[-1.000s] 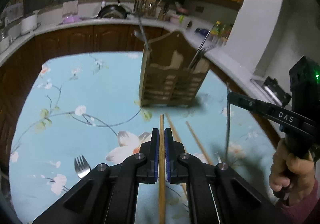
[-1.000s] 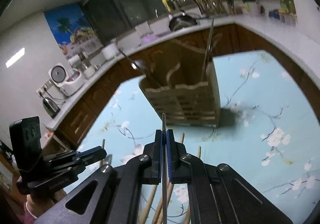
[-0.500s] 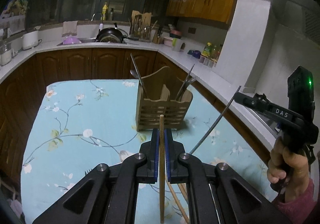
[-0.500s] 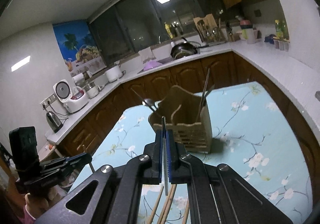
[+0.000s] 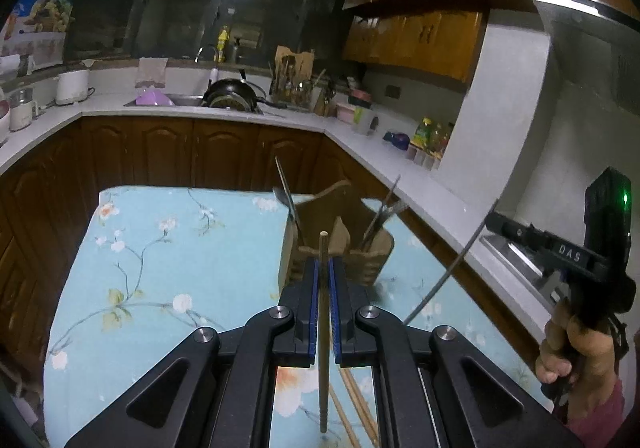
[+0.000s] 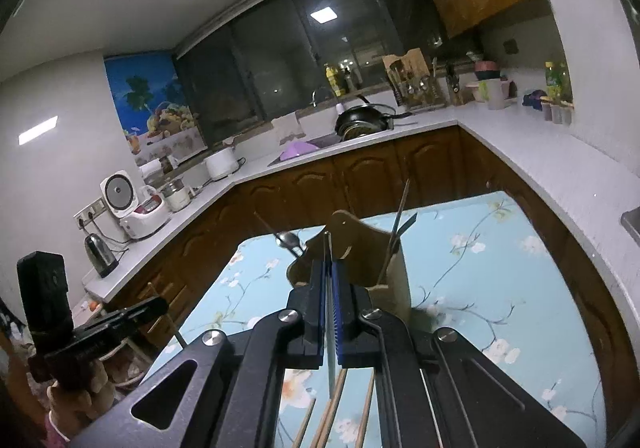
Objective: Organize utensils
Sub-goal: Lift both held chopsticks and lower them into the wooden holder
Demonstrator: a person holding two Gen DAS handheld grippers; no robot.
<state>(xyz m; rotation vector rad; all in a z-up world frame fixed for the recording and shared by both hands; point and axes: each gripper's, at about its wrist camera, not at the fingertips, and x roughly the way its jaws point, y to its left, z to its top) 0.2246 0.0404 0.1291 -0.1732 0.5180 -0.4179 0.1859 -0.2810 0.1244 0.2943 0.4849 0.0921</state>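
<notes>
My left gripper (image 5: 323, 268) is shut on a wooden chopstick (image 5: 322, 368) that stands upright between its pads, high above the table. My right gripper (image 6: 329, 272) is shut on a thin metal utensil (image 6: 329, 348); in the left wrist view the right gripper (image 5: 496, 217) holds the metal utensil (image 5: 444, 280) slanting down. A wooden utensil holder (image 5: 344, 248) stands on the table with a spoon and metal utensils in it; it also shows in the right wrist view (image 6: 376, 256). Several loose chopsticks (image 6: 332, 408) lie on the tablecloth below.
The table has a blue flowered cloth (image 5: 160, 268). A white counter (image 5: 432, 199) on brown cabinets runs around it, with a sink, a black pan (image 5: 230, 95), a rice cooker (image 6: 132, 203) and bottles.
Both grippers have risen well above the table with their utensils, so the holder looks smaller and farther. The fork on the cloth has dropped out of the left wrist view.
</notes>
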